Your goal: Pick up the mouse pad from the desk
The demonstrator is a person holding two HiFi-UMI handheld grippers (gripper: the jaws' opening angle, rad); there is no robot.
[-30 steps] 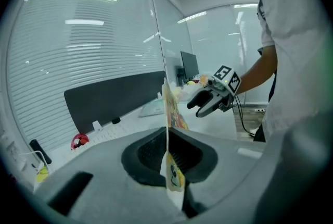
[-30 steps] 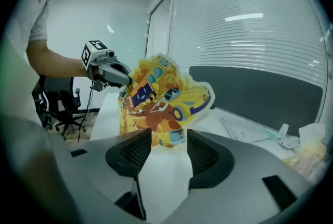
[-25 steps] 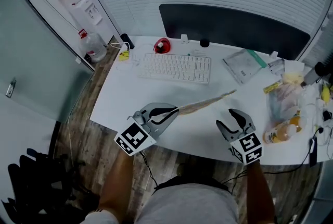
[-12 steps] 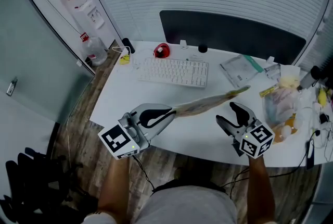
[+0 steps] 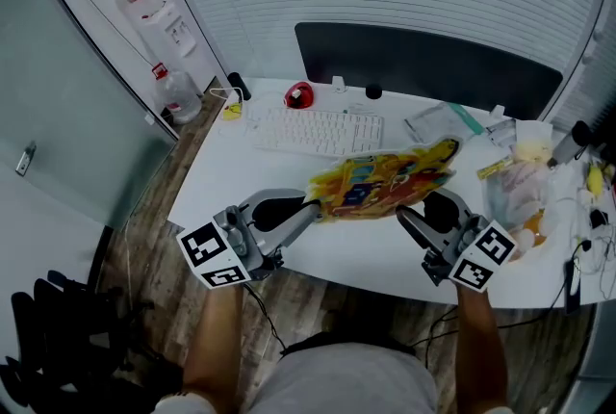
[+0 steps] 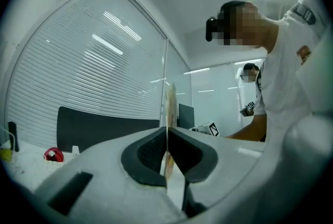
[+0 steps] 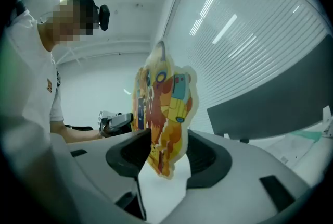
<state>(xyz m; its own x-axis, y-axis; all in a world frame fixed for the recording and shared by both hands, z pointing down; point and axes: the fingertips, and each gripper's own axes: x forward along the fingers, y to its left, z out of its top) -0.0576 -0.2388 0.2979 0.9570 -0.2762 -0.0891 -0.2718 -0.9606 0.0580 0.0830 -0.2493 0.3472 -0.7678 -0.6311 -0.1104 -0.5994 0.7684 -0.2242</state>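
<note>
The mouse pad [image 5: 385,179] is thin, irregular in outline and printed in yellow, orange and blue. It hangs in the air above the white desk [image 5: 221,186], its printed face turned up toward the head view. My left gripper [image 5: 306,210] is shut on its left end; in the left gripper view the pad [image 6: 169,103] stands edge-on, clamped between the dark pads [image 6: 151,152]. My right gripper [image 5: 430,215] sits under the pad's right part. Its jaws are closing, and the pad's lower edge [image 7: 164,113] hangs in the gap between them without being pressed.
A white keyboard [image 5: 320,130], a red object [image 5: 299,94] and a dark monitor [image 5: 423,56] sit at the desk's back. A clear plastic bag [image 5: 445,121] and cluttered packets [image 5: 525,181] fill the right side. A water dispenser [image 5: 154,8] stands on the floor at left.
Both grippers have risen. The pad, seen nearly edge-on a second ago, has rolled so that its printed face shows, and it sits higher over the desk.
</note>
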